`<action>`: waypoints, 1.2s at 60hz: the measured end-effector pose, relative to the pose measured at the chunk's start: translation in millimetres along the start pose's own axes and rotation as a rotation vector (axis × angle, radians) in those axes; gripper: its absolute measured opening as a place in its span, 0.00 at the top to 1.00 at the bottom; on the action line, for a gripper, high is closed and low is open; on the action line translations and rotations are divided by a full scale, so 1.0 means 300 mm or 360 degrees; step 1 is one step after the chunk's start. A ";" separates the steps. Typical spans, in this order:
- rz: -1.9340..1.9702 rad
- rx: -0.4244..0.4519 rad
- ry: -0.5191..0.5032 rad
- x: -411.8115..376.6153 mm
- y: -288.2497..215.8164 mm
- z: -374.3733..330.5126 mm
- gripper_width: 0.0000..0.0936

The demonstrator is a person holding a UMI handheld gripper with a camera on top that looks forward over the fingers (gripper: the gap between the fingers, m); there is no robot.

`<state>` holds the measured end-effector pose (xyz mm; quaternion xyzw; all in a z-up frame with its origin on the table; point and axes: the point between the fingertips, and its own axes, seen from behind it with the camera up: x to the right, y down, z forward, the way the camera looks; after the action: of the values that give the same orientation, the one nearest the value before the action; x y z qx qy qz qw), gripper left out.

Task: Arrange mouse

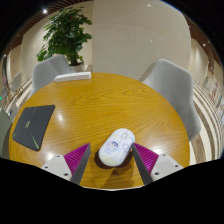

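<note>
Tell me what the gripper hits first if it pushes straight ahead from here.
Likely the white mouse: it lies on the round wooden table just ahead of the open gripper, partly between its fingers. Depth is hard to judge.

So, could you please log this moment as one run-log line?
gripper: open | mouse: on round table, between fingers, not gripped | laptop: closed, left of mouse

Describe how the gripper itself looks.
The gripper has two pale grey fingers, each wedge-shaped with a magenta pad on its inner face. No cables, markings or sleeve show.
</note>
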<state>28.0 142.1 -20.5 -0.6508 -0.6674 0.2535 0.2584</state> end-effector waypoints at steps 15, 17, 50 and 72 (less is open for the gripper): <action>-0.0010 0.0016 -0.0045 -0.036 -0.047 0.050 0.10; -0.0015 0.0018 -0.0055 -0.044 -0.052 0.058 0.13; 0.0031 0.0043 -0.0103 -0.195 -0.245 -0.050 0.58; -0.0005 0.0008 -0.0323 -0.946 -0.342 -0.100 0.58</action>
<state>-22.0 -144.0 66.6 -0.6201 -0.6906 0.3193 0.1914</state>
